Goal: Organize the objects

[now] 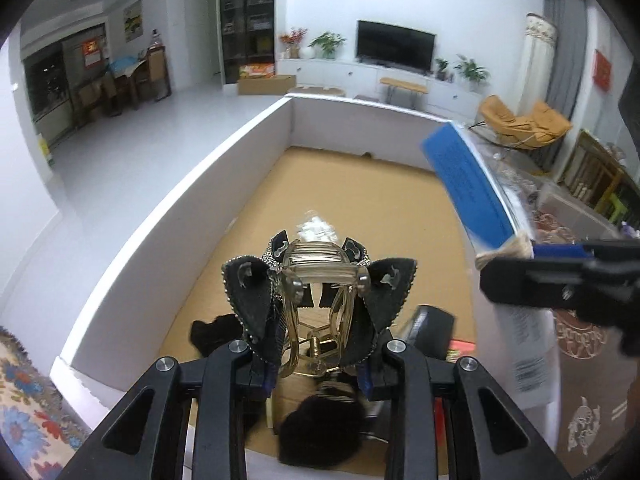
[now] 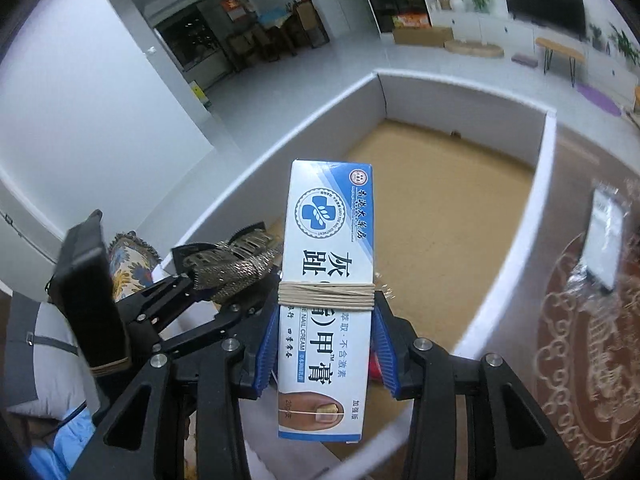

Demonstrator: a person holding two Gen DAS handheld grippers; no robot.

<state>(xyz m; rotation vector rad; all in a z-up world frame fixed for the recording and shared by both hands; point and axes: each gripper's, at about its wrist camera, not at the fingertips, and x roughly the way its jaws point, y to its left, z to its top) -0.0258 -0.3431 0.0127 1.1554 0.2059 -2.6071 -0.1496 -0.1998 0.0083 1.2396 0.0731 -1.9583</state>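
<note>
the left tool point(image 1: 318, 356) is clenched on a hair claw clip point(image 1: 320, 280), a clear plastic one with dark beaded bow wings, gripped at its base so the toothed end points forward and away from the camera. the right tool point(image 2: 326, 344) is clenched on a white and blue nail cream box point(image 2: 330, 276), its blue fingers point(image 2: 267, 344) pressing the two long sides; a rubber band point(image 2: 326, 294) wraps the box just above the grip. the box's long axis runs straight out along the fingers, toward the far end of the scene.

both things hang over the near end of a low white-walled tray point(image 2: 544, 152) with a brown cardboard floor, which stretches away to the far side. the left tool sits just left of the right one, the two close together, the clip near the box's left face. some dark fuzzy things point(image 1: 320, 428) lie on the tray floor below the clip.

the move likely turns on this: the open brown floor lies forward and below both tools, so either can go down and let go. neither looks clearly nearer to it.
</note>
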